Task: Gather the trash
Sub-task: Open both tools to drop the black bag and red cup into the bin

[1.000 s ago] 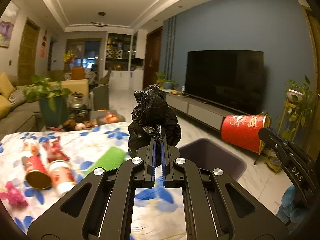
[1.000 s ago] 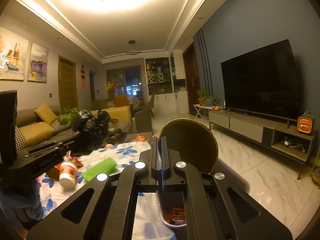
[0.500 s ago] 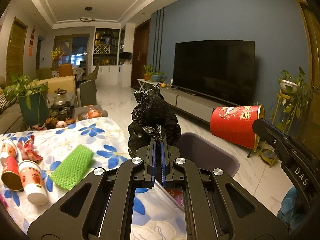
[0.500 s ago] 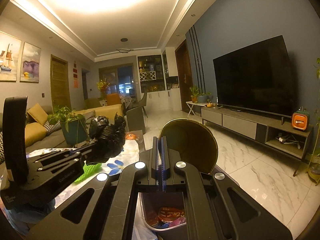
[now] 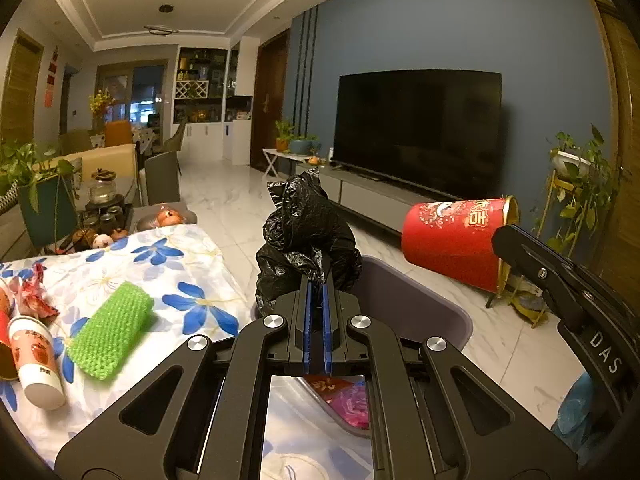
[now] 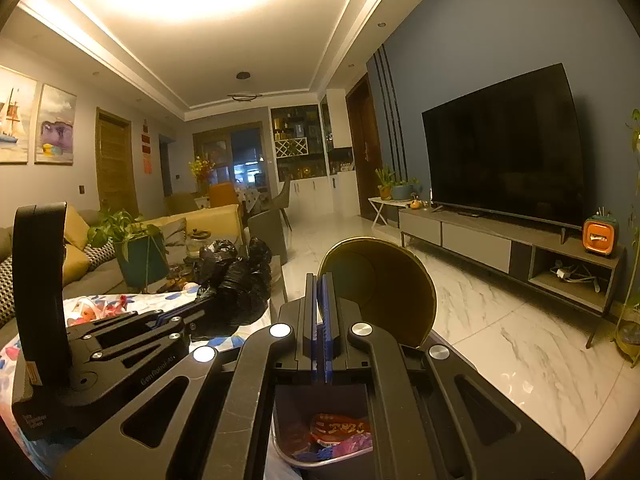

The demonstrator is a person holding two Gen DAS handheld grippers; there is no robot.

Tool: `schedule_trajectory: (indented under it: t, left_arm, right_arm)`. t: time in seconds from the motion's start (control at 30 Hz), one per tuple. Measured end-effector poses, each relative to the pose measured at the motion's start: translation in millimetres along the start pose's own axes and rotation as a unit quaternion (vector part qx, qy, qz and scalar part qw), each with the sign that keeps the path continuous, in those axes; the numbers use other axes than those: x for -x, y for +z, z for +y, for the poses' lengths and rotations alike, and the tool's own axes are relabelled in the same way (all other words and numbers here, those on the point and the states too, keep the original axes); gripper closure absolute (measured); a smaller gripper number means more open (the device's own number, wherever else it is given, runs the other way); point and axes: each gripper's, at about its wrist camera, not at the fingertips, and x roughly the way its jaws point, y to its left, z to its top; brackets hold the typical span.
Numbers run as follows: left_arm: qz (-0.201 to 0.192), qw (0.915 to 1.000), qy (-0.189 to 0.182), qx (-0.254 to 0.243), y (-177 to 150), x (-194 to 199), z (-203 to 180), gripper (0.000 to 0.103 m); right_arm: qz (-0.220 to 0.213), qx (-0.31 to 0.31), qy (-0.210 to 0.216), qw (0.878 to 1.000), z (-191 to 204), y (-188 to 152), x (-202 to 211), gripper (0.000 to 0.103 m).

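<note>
Both claws had drifted toward the bin (image 5: 416, 304). Left claw (image 5: 316, 300) pinched a light, crumpled, floppy bag (image 5: 308, 236) above it; right claw (image 6: 322, 316) gripped a stiff cup (image 6: 392, 280) by its rim.

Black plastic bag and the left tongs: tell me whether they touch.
Touching. The left wrist view shows the left tongs shut on a fold of the black plastic bag, which bulges out above the blue pads.

Grey bin (image 5: 416, 300) mostly hidden behind left gripper (image 5: 316, 296), paper cup (image 5: 5, 344) cut off at frame edge, wrappers (image 6: 340, 434) in bin unreadable
</note>
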Motion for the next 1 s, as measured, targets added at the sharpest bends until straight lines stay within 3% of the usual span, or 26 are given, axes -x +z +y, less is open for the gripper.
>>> schedule_trajectory:
  t: [0.7,0.8,0.93,1.0]
  left_arm:
    - [0.029,0.9983,-0.049,-0.014,-15,-36,-6,0.096]
    - [0.031,0.9980,-0.049,-0.024,-19,-37,-3,0.080]
    - [0.025,0.9984,-0.046,-0.020,-26,-33,4,0.050]
    - [0.022,0.9987,-0.042,-0.018,-28,-29,6,0.044]
  right_arm:
    - [0.029,-0.011,0.000,1.000,-4,-4,-24,0.100]
    - [0.039,-0.015,0.000,0.999,-7,-5,-29,0.100]
    - [0.052,-0.021,-0.001,0.998,-9,-9,-34,0.099]
    - [0.054,-0.023,-0.004,0.998,-10,-11,-35,0.099]
